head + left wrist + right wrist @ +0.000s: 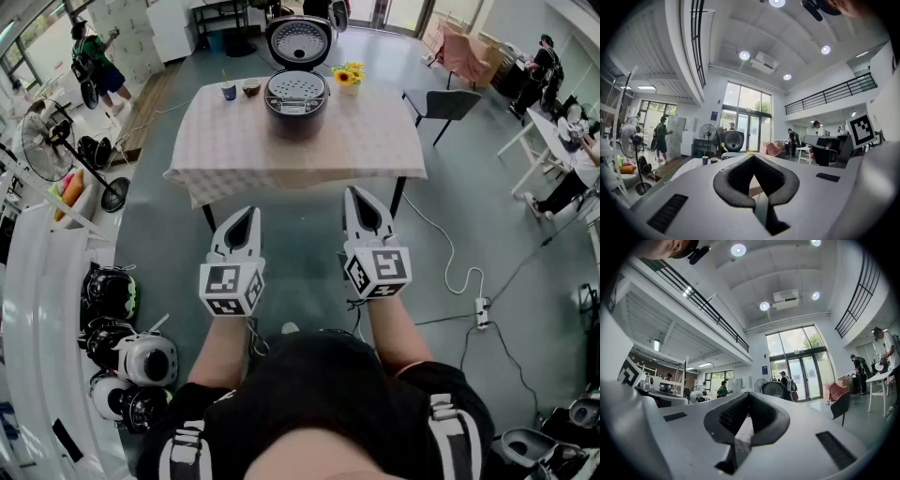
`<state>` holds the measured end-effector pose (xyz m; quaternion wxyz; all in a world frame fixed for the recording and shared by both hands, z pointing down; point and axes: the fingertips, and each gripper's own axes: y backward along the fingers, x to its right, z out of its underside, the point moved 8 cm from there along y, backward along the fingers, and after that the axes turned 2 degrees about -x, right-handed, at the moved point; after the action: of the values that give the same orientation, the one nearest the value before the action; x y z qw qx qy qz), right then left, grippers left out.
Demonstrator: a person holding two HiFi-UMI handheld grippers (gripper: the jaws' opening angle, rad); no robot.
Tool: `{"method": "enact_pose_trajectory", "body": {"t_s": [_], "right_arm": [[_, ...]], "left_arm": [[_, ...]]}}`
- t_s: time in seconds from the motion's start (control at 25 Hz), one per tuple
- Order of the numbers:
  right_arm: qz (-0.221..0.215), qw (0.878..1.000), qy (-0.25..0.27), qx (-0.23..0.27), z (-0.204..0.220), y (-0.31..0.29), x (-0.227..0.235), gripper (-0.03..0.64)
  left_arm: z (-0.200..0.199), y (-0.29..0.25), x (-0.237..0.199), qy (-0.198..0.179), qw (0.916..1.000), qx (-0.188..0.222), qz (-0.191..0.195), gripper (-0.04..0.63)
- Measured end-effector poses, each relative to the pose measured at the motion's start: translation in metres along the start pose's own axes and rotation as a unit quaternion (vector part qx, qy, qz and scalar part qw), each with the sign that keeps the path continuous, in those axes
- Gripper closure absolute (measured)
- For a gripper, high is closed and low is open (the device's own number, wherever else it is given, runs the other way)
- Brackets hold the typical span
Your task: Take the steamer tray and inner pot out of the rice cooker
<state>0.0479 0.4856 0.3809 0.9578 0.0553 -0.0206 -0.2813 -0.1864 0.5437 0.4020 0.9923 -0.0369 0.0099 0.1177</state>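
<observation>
The rice cooker (297,96) stands at the far edge of a table (234,150) covered with a checked cloth, its lid (299,41) raised. The perforated steamer tray (296,87) sits in its top; the inner pot is hidden beneath it. My left gripper (246,215) and right gripper (355,194) hover side by side over the floor, well short of the table's near edge, both shut with nothing between the fingers. In the left gripper view the shut gripper (754,157) points at the distant cooker lid (734,140). The right gripper (748,394) is likewise shut in its own view, with the lid (774,389) ahead.
A blue cup (229,91), a small bowl (250,88) and yellow flowers (349,75) flank the cooker. A dark chair (441,102) stands right of the table, a fan (45,141) to its left. Helmets (127,352) lie at the left, a power strip (483,310) with cables at the right.
</observation>
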Motion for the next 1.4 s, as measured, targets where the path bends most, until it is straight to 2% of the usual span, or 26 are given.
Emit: {"method": "enact_pose_trajectory", "body": {"t_s": [0.2, 0.52, 1.0, 1.4], "right_arm": [[0.011, 1.0, -0.009, 0.0, 0.001, 0.0, 0.008, 0.618], [0.016, 1.0, -0.003, -0.006, 0.007, -0.02, 0.011, 0.618], [0.045, 0.999, 0.001, -0.016, 0.018, -0.038, -0.005, 0.618], [0.045, 0.999, 0.001, -0.017, 0.024, -0.064, 0.006, 0.618]], "left_arm": [[-0.006, -0.002, 0.003, -0.006, 0.9999, 0.004, -0.009, 0.592], [-0.006, -0.017, -0.021, -0.002, 0.9997, 0.003, -0.023, 0.592], [-0.006, -0.035, -0.051, -0.004, 0.9997, 0.01, 0.02, 0.594], [-0.004, -0.058, -0.072, 0.001, 0.9998, 0.014, 0.013, 0.594]]}}
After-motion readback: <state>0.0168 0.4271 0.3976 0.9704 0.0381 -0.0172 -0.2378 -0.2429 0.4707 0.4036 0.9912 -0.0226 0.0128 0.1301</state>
